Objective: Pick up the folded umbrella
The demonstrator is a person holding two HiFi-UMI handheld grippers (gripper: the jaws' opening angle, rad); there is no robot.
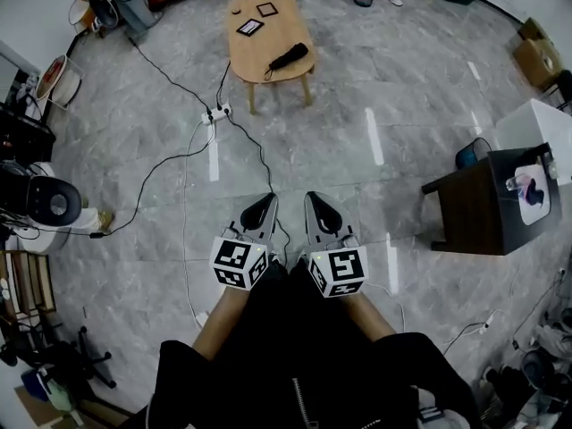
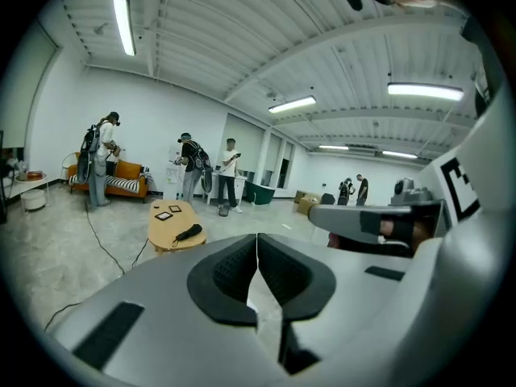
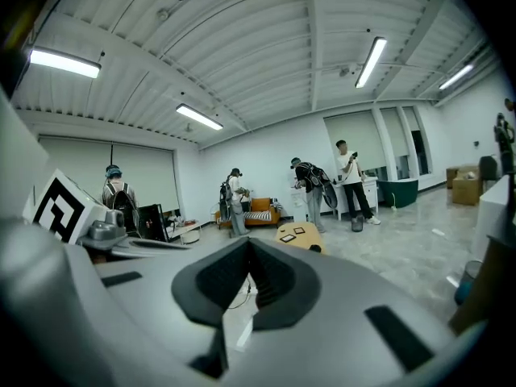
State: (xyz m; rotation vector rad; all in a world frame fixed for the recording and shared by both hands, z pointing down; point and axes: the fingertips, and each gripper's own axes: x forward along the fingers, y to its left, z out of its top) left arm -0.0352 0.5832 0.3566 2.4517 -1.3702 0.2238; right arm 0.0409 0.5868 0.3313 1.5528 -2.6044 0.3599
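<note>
Black folded umbrella (image 1: pixel 288 58) (image 2: pixel 188 234): lay slantwise on the near end of a low oval wooden counter (image 1: pixel 284 27) (image 2: pixel 165 230), well apart from both claws, with grey marble floor (image 1: pixel 375 132) between.

Same counter, far end: two flat black-framed square cards (image 1: pixel 257 18), side by side, apart from the umbrella.

Left claw (image 1: pixel 266 200) (image 2: pixel 257 242): fully closed, black pads meeting tip to tip, nothing between them. It was held low before the person's body and pointed a little below level toward the counter. Its marker cube (image 1: pixel 239 262) sat at the rear.

Right claw (image 1: pixel 314 198) (image 3: pixel 248 247): likewise closed, tips together, holding nothing. It sat just beside the left claw and parallel to it, with its marker cube (image 1: pixel 338 271) at the rear.

Floor items: white power strip (image 1: pixel 217 112) just before the counter's legs, with black cables (image 1: pixel 170 155) trailing from it to the left and toward the person.

Right of the head view: dark side table (image 1: pixel 474 208) bearing small objects, too small to name.

Background: orange sofa with striped cushion (image 2: pixel 113 182) against the far wall; several people standing (image 2: pixel 192 168) beyond the counter; cardboard boxes (image 1: pixel 539 52) at far right.
</note>
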